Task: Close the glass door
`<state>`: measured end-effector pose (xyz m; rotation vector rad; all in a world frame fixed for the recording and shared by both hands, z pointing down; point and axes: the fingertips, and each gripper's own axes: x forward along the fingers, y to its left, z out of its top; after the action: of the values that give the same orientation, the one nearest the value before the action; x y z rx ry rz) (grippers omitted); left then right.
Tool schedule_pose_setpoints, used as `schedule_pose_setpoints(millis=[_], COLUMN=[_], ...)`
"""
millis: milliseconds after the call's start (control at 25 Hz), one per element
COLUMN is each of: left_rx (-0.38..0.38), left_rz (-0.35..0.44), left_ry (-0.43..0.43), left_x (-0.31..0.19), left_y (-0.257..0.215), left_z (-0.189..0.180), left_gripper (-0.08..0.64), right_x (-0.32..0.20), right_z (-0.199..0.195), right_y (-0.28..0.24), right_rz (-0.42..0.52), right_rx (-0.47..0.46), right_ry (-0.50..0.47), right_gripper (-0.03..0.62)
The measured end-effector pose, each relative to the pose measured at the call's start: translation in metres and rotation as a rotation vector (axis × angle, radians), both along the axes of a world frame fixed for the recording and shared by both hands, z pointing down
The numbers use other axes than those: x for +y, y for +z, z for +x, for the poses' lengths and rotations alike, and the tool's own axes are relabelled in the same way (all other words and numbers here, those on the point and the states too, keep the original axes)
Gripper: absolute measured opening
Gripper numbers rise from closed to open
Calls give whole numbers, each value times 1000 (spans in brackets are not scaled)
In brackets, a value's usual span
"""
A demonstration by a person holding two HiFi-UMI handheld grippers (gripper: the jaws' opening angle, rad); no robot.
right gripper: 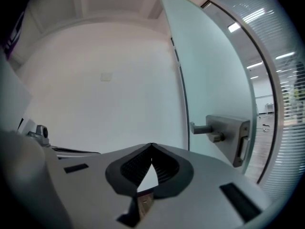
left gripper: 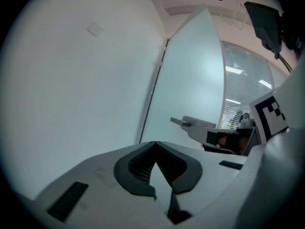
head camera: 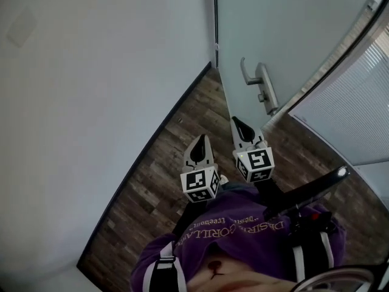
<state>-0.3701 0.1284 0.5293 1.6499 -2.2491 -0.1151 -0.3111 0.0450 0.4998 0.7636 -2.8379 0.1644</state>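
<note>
The frosted glass door stands ajar ahead of me, its free edge toward me, with a metal lever handle on its lock plate. My left gripper and right gripper are held side by side above the wood floor, short of the door, and neither touches it. Both are shut with nothing between the jaws. From the left gripper, the door and its handle lie ahead and to the right. The right gripper has the handle to its right on the door.
A white wall with a dark baseboard runs along the left. The wood floor lies between the wall and the door. Slatted blinds are behind glass at the right. A black bar crosses near my purple shirt.
</note>
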Motion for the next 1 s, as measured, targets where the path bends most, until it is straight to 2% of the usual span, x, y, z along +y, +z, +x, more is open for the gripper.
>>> schedule_pose_setpoints(millis=[120,280,400,520,600,760,880,1000], left_rx=[-13,-48,-91,-135,-181,-337,-504,-636], left_rz=[-2,-9,0,28,85,242,269,279], left_ry=[103,309,390,495,589,761,923,1026], left_x=[-29,-70,-93,-118,-133,-147,-158,-172], left_y=[-3,-8,-21,-34,-47,-80,-81,-74], left_z=[3,5,-8,-20,-20,0,21,34], left_gripper=[0,0,0,0,0,0,0,2], right_x=[-18,-41,-52,-58,-61,-60,-53,-45], right_z=[8,17,9,12,15,34,49,63], right_y=[-1,-3,-4,5,3,6,14,16], right_rz=[1,-13,-22,-58,-69,-81,-103,-100], right_rx=[-2,-20,-19,-1,4,-6,10,17], right_ry=[79,243,304,427,505,627,725,796], right_gripper=[-11,-11,-11,-11,-11,-11,-11,-11])
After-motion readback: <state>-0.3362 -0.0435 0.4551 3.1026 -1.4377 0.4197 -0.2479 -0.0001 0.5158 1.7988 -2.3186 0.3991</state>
